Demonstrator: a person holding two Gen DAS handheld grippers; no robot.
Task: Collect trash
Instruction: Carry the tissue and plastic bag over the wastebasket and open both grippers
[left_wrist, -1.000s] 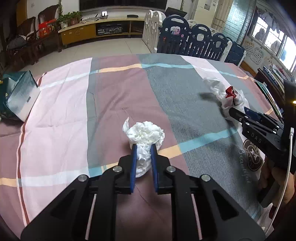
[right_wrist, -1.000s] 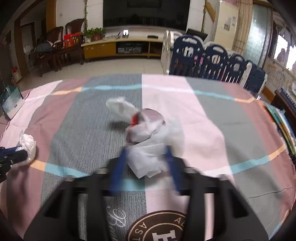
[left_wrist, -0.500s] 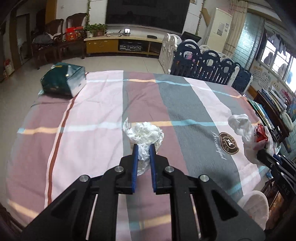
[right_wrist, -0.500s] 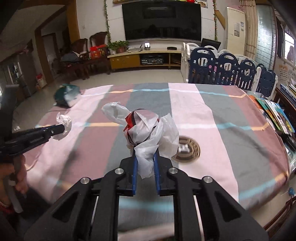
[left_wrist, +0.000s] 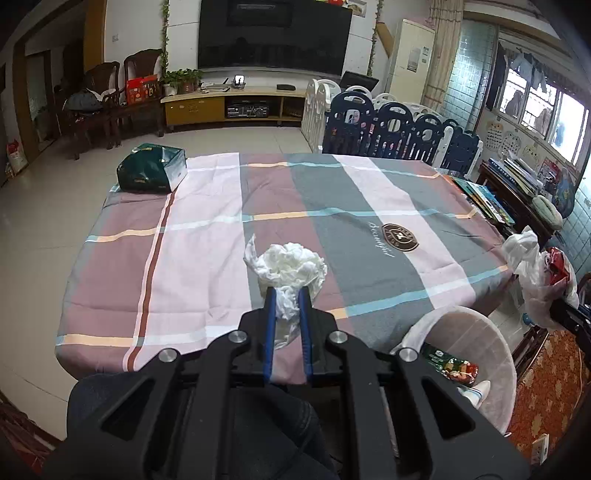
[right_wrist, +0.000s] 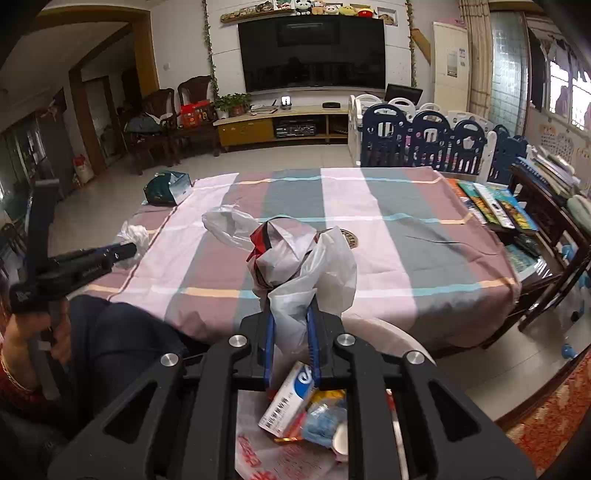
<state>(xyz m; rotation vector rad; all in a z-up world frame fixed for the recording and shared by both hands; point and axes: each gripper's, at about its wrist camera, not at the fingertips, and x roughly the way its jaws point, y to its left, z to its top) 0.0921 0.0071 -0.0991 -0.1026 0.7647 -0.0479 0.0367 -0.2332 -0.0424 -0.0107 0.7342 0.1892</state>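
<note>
**Ana:** Left gripper (left_wrist: 287, 295) first: how do its jaws stand?

**Ben:** Nearly together, pinching a wad of crumpled white tissue (left_wrist: 290, 267). Most of the wad bulges out past the blue pads, and a tail of it hangs down between them. It is held in the air, clear of the striped tablecloth (left_wrist: 207, 229) beyond.

**Ana:** And the right gripper (right_wrist: 290, 314)?

**Ben:** Its jaws have just been closing, and they now clamp the neck of a white plastic bag (right_wrist: 295, 258) with red print. The bag balloons up past the fingertips, with one loose flap sticking out to the left.

**Ana:** What lies right below that tool?

**Ben:** A white bin (right_wrist: 391, 332), its rim just under the fingers. Inside, behind the jaws, sit a white and blue carton (right_wrist: 291, 398), a blue wrapper and a bin liner with red lettering.

**Ana:** Where is the bin from the left tool?

**Ben:** Low and to its right, beside the table's near edge. A green snack packet (left_wrist: 448, 363) lies in it.

**Ana:** Anything farther out?

**Ben:** A green box (left_wrist: 153, 171) stands on the far left corner of the table. Beyond the right edge lies a row of books (right_wrist: 495, 203), and past the far edge stands a blue and white playpen fence (right_wrist: 424, 144).
</note>
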